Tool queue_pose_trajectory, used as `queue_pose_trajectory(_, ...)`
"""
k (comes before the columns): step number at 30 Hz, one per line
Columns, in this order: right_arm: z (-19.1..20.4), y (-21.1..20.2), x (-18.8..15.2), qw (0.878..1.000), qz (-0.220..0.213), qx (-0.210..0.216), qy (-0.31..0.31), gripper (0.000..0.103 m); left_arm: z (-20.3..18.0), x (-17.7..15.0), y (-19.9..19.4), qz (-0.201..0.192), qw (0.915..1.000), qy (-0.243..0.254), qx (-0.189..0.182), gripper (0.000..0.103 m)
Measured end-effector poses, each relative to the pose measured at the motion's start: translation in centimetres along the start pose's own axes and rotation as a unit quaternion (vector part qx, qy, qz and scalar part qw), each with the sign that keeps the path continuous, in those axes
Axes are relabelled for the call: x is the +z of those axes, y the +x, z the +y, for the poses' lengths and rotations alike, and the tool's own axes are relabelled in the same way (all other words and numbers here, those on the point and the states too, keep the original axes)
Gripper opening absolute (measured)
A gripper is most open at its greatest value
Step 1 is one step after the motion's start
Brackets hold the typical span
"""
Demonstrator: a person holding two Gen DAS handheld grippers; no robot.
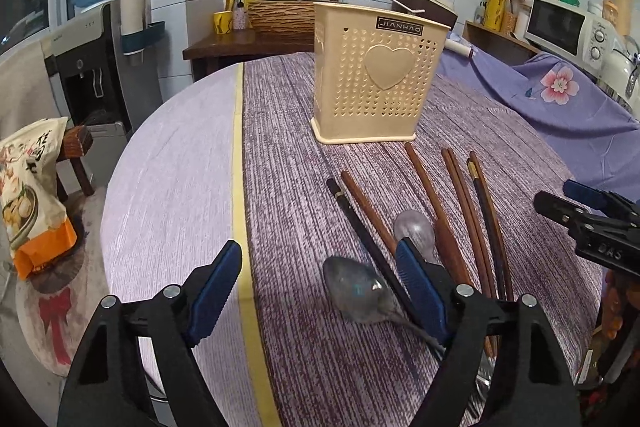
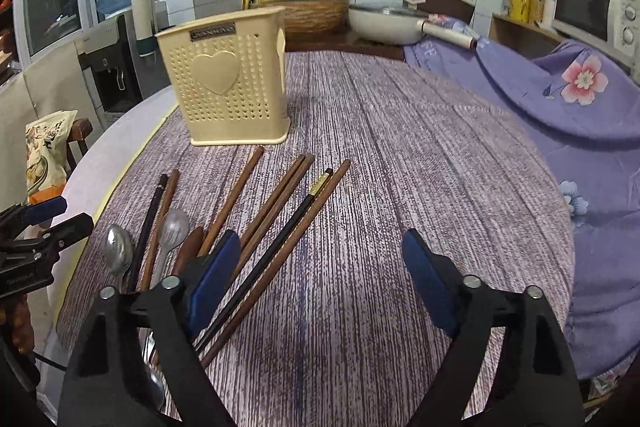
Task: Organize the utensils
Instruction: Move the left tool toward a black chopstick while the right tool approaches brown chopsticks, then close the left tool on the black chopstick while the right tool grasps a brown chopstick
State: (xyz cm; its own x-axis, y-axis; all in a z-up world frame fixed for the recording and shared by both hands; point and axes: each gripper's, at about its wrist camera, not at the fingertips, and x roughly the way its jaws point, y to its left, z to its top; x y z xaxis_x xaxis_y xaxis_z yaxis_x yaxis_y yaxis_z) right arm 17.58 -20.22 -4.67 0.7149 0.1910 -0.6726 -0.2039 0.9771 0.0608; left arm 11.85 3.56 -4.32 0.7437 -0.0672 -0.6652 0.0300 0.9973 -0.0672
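Both my claws stand wide, empty: left gripper (image 1: pixel 320 287) is nearest the metal spoon (image 1: pixel 356 291); right gripper (image 2: pixel 320 267) beside the chopsticks (image 2: pixel 280 227), long axes pointing toward the holder (image 2: pixel 228 83) mid-table.

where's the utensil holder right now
The cream utensil holder stands upright on the purple tablecloth, just beyond the far tips of the chopsticks; upper left in the right wrist view.
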Motion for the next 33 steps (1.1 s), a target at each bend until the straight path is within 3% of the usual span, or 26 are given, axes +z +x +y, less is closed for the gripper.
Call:
queue_pose_trajectory(6,-1.8,5.2,2.4,0.997,0.058,0.000,0.047,0.053,-0.1,2.1,2.5,0.027,0.9996,0.010,0.009,0.064)
queue_pose_trajectory(16,-3.0,8.7,5.4,0.992,0.085,-0.004,0.090,0.039,0.6,4.4,6.4,0.080,0.9966,-0.016,-0.006,0.045)
queue_pose_trajectory(24,-3.9,10.4,5.5,0.985,0.117,-0.007,0.126,0.025,0.3,4.4,8.0,0.109,0.9939,-0.018,-0.006,0.043)
queue_pose_trajectory(33,-3.6,11.0,5.8,0.983,0.132,0.005,0.130,0.023,0.4,4.4,8.6,0.116,0.9929,-0.021,-0.009,0.043)
